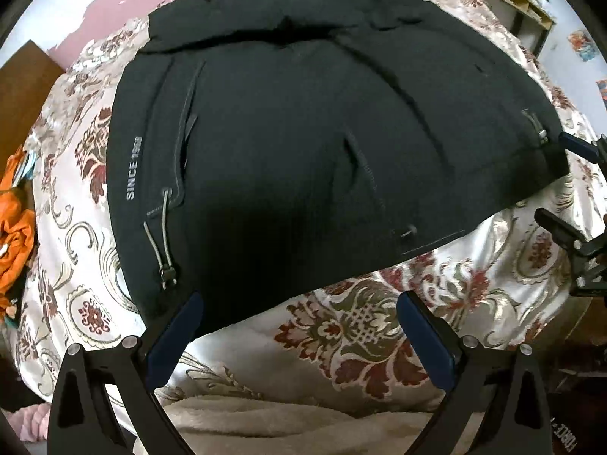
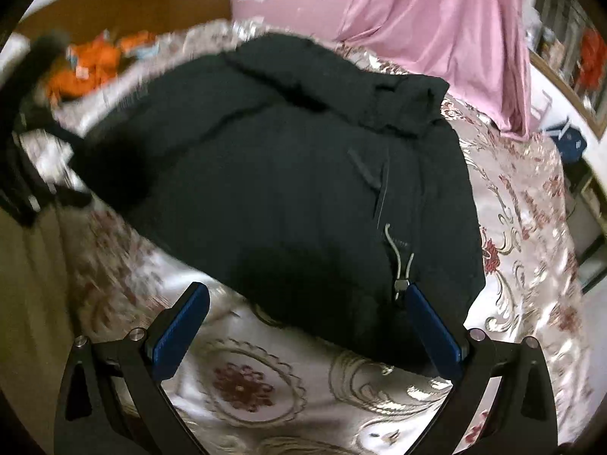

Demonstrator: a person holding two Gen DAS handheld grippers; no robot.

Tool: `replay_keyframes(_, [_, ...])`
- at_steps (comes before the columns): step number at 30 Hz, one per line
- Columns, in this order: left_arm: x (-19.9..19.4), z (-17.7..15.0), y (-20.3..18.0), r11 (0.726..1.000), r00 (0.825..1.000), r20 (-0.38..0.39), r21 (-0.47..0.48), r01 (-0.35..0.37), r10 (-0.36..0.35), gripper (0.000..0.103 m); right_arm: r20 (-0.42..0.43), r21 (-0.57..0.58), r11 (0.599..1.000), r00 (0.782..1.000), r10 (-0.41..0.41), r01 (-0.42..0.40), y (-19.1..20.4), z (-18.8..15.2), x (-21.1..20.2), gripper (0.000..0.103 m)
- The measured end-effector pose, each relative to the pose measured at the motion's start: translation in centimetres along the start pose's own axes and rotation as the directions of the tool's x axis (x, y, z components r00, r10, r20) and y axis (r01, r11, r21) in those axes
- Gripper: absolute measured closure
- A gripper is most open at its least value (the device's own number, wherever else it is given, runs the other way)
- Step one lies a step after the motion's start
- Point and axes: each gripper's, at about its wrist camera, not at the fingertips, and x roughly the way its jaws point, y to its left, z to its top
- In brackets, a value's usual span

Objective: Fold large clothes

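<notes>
The black jacket point(image 1: 303, 144) lies spread flat on the bed point(image 1: 360, 341), its hem toward the bed's near edge, laid out so its sides can be folded inward. The left tool point(image 1: 299, 311) hovers at the hem with its jaws wide apart, holding nothing; the right tool point(image 2: 307, 299) hangs likewise wide open and empty by the hem's drawcord toggle point(image 2: 398, 284), probably placed to take the two hem corners. An orange garment point(image 1: 15, 227) lies near the bed's far side edge, well apart, and a pink curtain point(image 2: 436, 38) hangs beyond; neither obstructs.
</notes>
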Motion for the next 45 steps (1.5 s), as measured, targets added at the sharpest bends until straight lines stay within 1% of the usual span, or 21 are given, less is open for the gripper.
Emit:
replay_keyframes(5, [0.7,-1.0,0.3,1.0,1.0,-0.023,-0.008,-0.005,0.004,0.0,-0.014,-0.119,0.986,0.992,-0.123,0.121,1.8,-0.2,1.7,0.002])
replay_keyframes(6, [0.8,-1.3,0.4,1.0,1.0,-0.027,-0.019,-0.004,0.003,0.0,-0.014,-0.119,0.986,0.992,-0.123,0.121,1.8,-0.2,1.7,0.002])
replay_keyframes(7, [0.9,-1.6,0.5,1.0,1.0,-0.028,-0.03,0.003,-0.004,0.0,0.014,-0.15,0.971,0.983,-0.185,0.185,2.5,-0.1,2.0,0.002])
replay_keyframes(8, [0.9,-1.7,0.6,0.999,1.0,-0.028,-0.037,0.009,-0.01,0.0,0.014,-0.15,0.971,0.983,-0.185,0.185,2.5,-0.1,2.0,0.002])
replay_keyframes(9, [0.8,-1.9,0.7,0.999,1.0,-0.025,-0.046,0.018,-0.019,0.0,0.04,-0.18,0.954,0.971,-0.236,0.239,3.4,0.1,2.3,0.002])
replay_keyframes(10, [0.8,-2.0,0.8,0.998,1.0,-0.021,-0.051,0.02,-0.022,0.0,0.04,-0.18,0.954,0.971,-0.236,0.239,3.4,0.1,2.3,0.002])
replay_keyframes(12, [0.7,-2.0,0.7,0.999,1.0,-0.019,-0.044,-0.01,0.009,0.0,0.079,-0.219,0.926,0.952,-0.297,0.307,4.6,0.5,2.6,0.002])
replay_keyframes(14, [0.6,-2.0,0.4,0.998,0.999,-0.012,-0.017,-0.052,0.052,0.0,0.092,-0.227,0.918,0.946,-0.312,0.325,4.9,0.7,2.9,0.002])
replay_keyframes(18, [0.2,-2.2,-0.8,0.995,0.996,0.009,0.049,-0.085,0.085,0.0,0.081,-0.196,0.938,0.958,-0.276,0.287,4.3,1.8,3.0,0.003])
replay_keyframes(19, [0.1,-2.2,-1.0,0.995,0.996,0.016,0.06,-0.084,0.084,0.0,0.083,-0.176,0.95,0.966,-0.246,0.257,3.8,2.6,2.8,0.003])
replay_keyframes(25, [-0.5,-1.9,-1.9,0.99,0.997,0.075,0.13,-0.046,0.037,0.0,0.087,-0.135,0.981,0.988,-0.127,0.138,1.7,5.5,1.5,0.003])
replay_keyframes(28, [-0.6,-1.8,-2.7,0.982,0.995,0.097,0.181,-0.054,0.037,0.0,0.05,-0.141,0.989,0.998,-0.046,0.052,0.8,7.9,1.1,0.003])
replay_keyframes(30, [-0.5,-1.7,-3.0,0.975,0.993,0.11,0.211,-0.07,0.047,0.0,0.0,-0.129,0.992,1.0,0.012,-0.012,0.0,9.4,1.4,0.003])
replay_keyframes(31, [-0.5,-1.6,-3.3,0.97,0.992,0.117,0.227,-0.081,0.056,0.0,-0.052,-0.108,0.992,0.997,0.065,-0.07,-0.6,10.5,1.9,0.003])
replay_keyframes(33, [-0.4,-1.4,-3.8,0.965,0.99,0.127,0.244,-0.091,0.061,0.0,-0.109,-0.058,0.987,0.984,0.143,-0.15,-1.8,12.1,2.6,0.003])
replay_keyframes(36, [0.1,-0.6,-3.4,0.966,0.991,0.124,0.245,-0.086,0.057,0.0,-0.145,0.024,0.974,0.963,0.225,-0.224,-3.6,13.7,3.6,0.003])
replay_keyframes(37, [0.4,-0.2,-3.2,0.967,0.991,0.12,0.24,-0.087,0.06,0.0,-0.145,0.024,0.974,0.963,0.225,-0.224,-3.6,13.7,3.6,0.003])
replay_keyframes(39, [0.9,0.4,-2.7,0.97,0.989,0.118,0.219,-0.109,0.084,0.0,-0.153,0.079,0.96,0.949,0.277,-0.268,-4.5,15.2,3.9,0.003])
replay_keyframes(40, [1.0,0.6,-2.3,0.971,0.988,0.118,0.207,-0.123,0.1,0.0,-0.15,0.082,0.959,0.948,0.281,-0.271,-4.6,15.6,4.0,0.003])
replay_keyframes(43, [1.5,1.3,-1.4,0.961,0.968,0.122,0.145,-0.234,0.218,0.0,-0.143,0.084,0.958,0.948,0.285,-0.275,-4.6,16.2,4.1,0.003])
replay_keyframes(45, [1.5,1.8,-0.3,0.96,0.959,0.129,0.097,-0.264,0.251,0.0,-0.133,0.084,0.957,0.948,0.288,-0.279,-4.7,17.0,4.1,0.003])
